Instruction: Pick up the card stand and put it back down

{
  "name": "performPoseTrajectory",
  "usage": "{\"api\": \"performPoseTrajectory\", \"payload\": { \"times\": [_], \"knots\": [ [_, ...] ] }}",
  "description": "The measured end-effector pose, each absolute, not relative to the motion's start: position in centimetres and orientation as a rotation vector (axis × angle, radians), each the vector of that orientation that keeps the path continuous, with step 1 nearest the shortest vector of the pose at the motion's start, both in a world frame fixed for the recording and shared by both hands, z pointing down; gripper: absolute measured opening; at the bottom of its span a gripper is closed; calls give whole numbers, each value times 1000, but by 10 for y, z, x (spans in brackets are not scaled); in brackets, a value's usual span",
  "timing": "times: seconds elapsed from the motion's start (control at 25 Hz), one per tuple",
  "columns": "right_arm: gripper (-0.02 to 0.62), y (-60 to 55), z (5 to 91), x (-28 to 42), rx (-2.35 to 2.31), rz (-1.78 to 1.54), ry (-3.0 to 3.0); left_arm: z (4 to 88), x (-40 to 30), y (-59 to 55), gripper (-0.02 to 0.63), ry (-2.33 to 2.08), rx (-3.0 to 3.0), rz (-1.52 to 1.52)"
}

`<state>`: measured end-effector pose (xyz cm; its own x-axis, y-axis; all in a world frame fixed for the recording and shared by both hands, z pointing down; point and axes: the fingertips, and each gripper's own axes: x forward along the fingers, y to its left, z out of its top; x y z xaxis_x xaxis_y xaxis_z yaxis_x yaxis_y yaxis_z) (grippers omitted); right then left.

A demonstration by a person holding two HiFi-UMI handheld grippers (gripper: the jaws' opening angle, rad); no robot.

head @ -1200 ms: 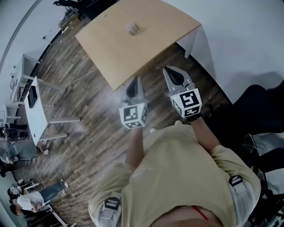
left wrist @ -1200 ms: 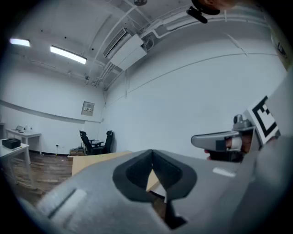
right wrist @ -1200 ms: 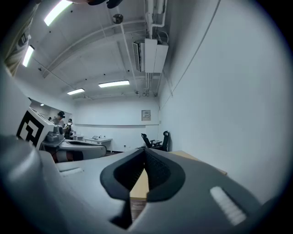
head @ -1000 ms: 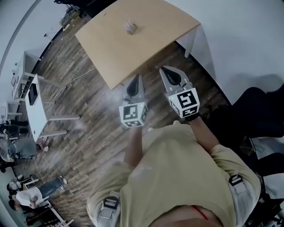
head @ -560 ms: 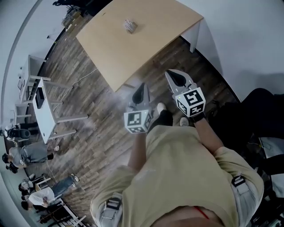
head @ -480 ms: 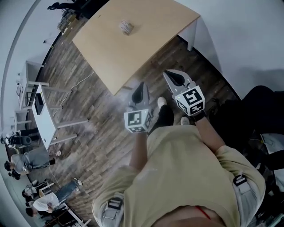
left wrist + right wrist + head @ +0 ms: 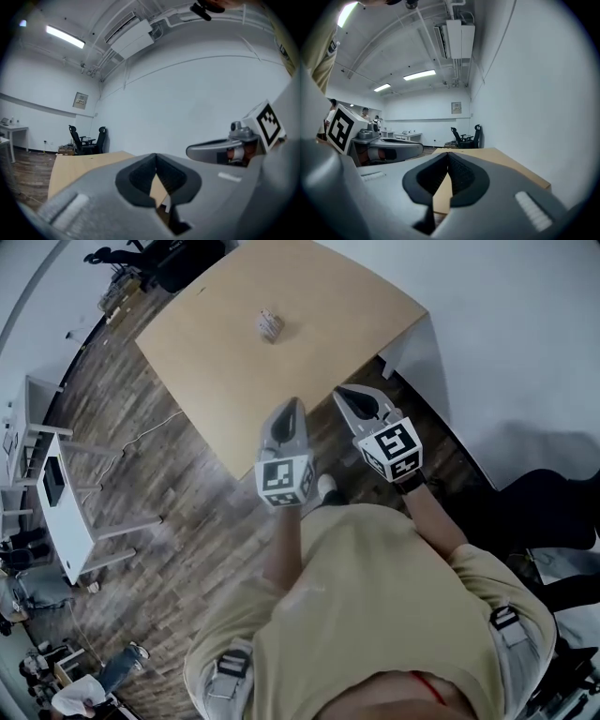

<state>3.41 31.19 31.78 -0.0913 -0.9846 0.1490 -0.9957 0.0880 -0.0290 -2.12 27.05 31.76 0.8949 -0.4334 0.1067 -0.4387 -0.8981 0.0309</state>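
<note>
The card stand [image 7: 270,324] is a small pale object standing on the far part of the tan table [image 7: 216,362] in the head view. Both grippers hang at the table's near edge, well short of the stand. My left gripper [image 7: 292,405] has its jaws shut with nothing between them, and its tips meet [image 7: 156,154] in front of the tabletop [image 7: 79,164]. My right gripper [image 7: 343,392] is also shut and empty, with its jaws closed [image 7: 448,153] over the table [image 7: 511,166]. Neither gripper view shows the stand.
A white desk [image 7: 52,488] stands on the wooden floor at the left. Black office chairs [image 7: 173,254] sit beyond the table's far corner. A white wall runs along the right of the table, by its white leg [image 7: 412,343]. People [image 7: 80,695] stand at the lower left.
The person has stepped toward the table, which now lies nearer and lower in the head view. Both grippers have moved up to its near edge, still shut.
</note>
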Motion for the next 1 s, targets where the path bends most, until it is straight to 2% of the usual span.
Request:
{"api": "performPoseTrajectory", "payload": {
  "times": [0.64, 1.0],
  "knots": [
    [6, 137, 335, -16, 1875, 200, -2331, 342, -77, 80, 2, -877, 2843, 124],
    [6, 60, 350, 44, 1933, 194, -2331, 366, -32, 19, 2, -876, 2833, 165]
  ]
}}
